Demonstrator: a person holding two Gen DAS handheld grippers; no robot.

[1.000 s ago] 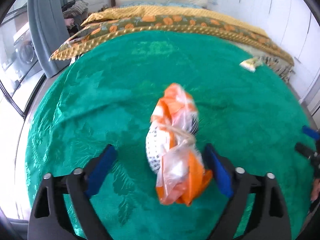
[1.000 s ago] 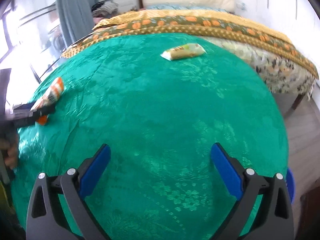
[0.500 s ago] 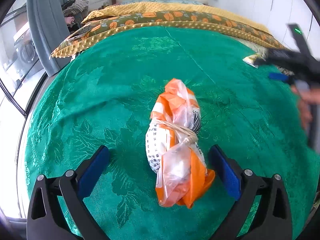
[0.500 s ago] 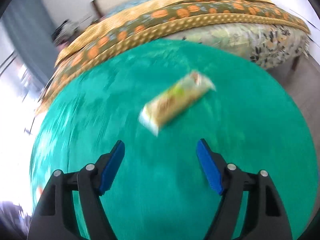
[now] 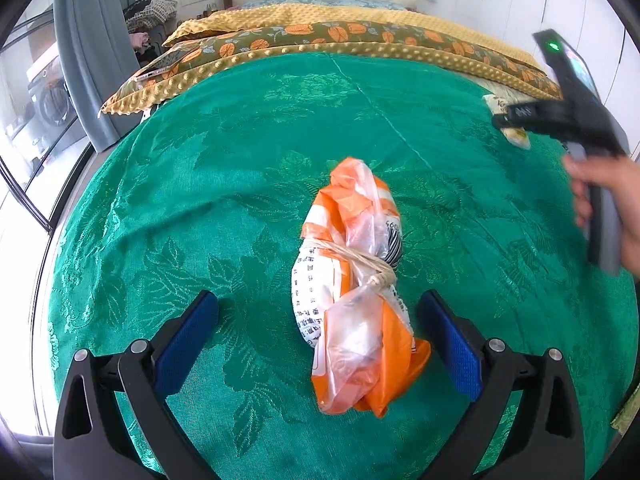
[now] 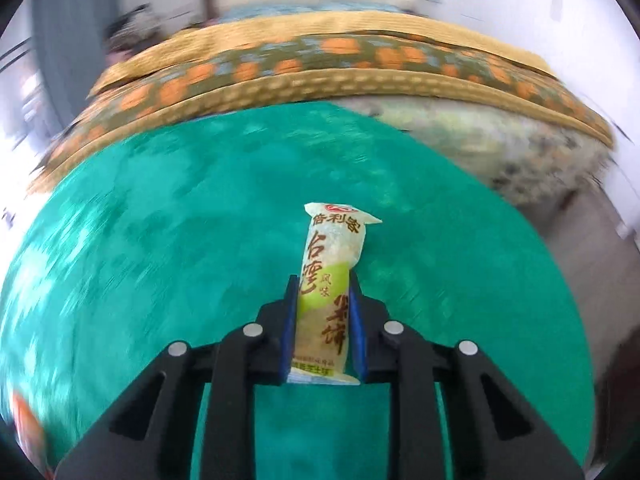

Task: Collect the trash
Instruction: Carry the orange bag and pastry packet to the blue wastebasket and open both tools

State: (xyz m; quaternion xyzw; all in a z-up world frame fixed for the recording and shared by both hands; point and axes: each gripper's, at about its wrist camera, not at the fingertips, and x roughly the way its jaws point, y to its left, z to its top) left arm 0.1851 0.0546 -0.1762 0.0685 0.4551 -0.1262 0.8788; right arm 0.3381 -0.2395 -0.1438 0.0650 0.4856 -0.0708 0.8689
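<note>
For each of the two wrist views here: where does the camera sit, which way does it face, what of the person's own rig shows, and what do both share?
Left wrist: sits on the left gripper, faces along open fingers across the green bedspread at the orange bag; the right hand shows.
Right wrist: sits on the right gripper, faces the bedspread's far edge, fingers shut on the snack packet.
Shared: bedspread, yellow blanket, and the packet, partly hidden in the left view.

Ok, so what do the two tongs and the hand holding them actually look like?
Both the left tongs and right tongs have black angular plastic arms with silver rivets and blue textured pads on the fingers. The right unit's grey handle carries a lit green light and sits in a bare hand, no sleeve visible.
</note>
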